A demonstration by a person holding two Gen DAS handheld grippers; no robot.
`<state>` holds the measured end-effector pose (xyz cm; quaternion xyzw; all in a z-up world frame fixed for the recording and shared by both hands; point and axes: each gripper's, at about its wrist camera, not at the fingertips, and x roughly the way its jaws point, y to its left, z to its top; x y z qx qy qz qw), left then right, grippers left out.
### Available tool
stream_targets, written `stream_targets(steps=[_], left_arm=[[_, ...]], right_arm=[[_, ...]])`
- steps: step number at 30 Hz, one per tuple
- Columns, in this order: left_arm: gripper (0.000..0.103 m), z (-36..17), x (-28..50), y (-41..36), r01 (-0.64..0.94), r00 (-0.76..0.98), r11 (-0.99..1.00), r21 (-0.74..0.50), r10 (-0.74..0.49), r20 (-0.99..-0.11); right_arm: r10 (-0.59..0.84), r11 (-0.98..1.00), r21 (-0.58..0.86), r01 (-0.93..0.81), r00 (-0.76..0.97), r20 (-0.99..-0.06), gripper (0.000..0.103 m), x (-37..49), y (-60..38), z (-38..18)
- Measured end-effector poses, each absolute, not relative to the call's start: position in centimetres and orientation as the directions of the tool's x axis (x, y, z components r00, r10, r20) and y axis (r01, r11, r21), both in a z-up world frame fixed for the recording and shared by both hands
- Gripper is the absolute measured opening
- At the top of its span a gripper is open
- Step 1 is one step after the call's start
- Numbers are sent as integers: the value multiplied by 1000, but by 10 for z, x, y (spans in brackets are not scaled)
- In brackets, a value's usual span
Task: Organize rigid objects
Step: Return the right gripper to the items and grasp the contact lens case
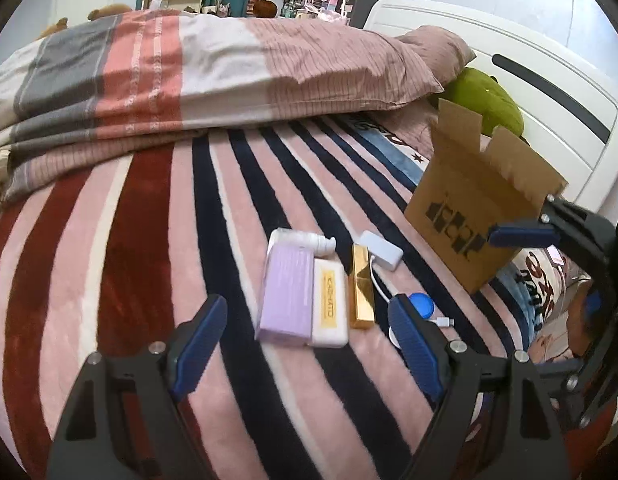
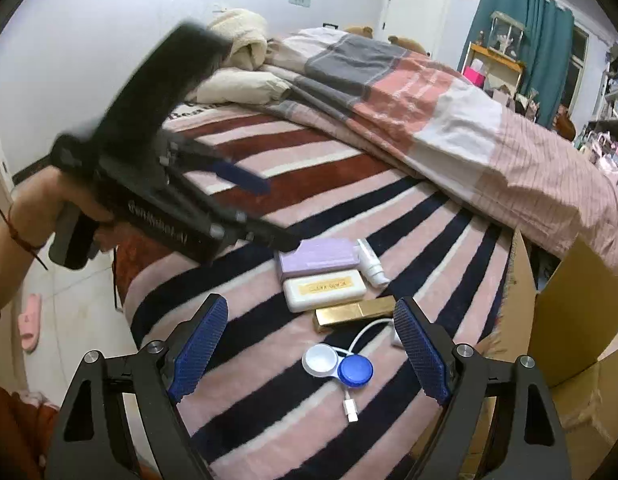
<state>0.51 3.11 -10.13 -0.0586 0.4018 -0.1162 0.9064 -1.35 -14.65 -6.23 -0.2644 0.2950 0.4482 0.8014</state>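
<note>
In the left wrist view the left gripper (image 1: 305, 332) hangs wide open and empty over the hard lilac box (image 1: 287, 294) and glossy gold bar (image 1: 361, 290), lower centre of the fuzzy striped blanket (image 1: 129, 240); squaring the jaws across a box's narrow sides should suit best. In the right wrist view the right gripper (image 2: 311, 346), equally spread and empty, frames the smooth round contact lens case (image 2: 337, 364); the open cardboard box (image 2: 569, 320) waits at right.

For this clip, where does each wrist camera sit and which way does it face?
Left wrist: low over the striped blanket, facing the headboard; own open left gripper frames the purple box; the right gripper's finger shows by the cardboard box.
Right wrist: higher, beside the cardboard box, facing the door and clock; own open right gripper sits above the lens case; the person's left hand shows.
Shared: purple box, gold bar.
</note>
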Motion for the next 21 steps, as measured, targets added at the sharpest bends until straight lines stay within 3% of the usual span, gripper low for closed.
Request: stream_targets(steps=[8,13,21], left_arm=[[81,-102,-5,34,164,677,961,-224,-275,-682],[81,-108,-4,32,171,665,958,-230,-284,-690],[81,-113,0,29,172,652,959,-227,-283,-704]], right_arm=[[529,450,-115,-886,368,-765,82,-12,-145,-74],[460,529,-30,-848,316,-830,71,9,-156,-109],[392,639,35,-768,286,-874,71,45,-161,-149]])
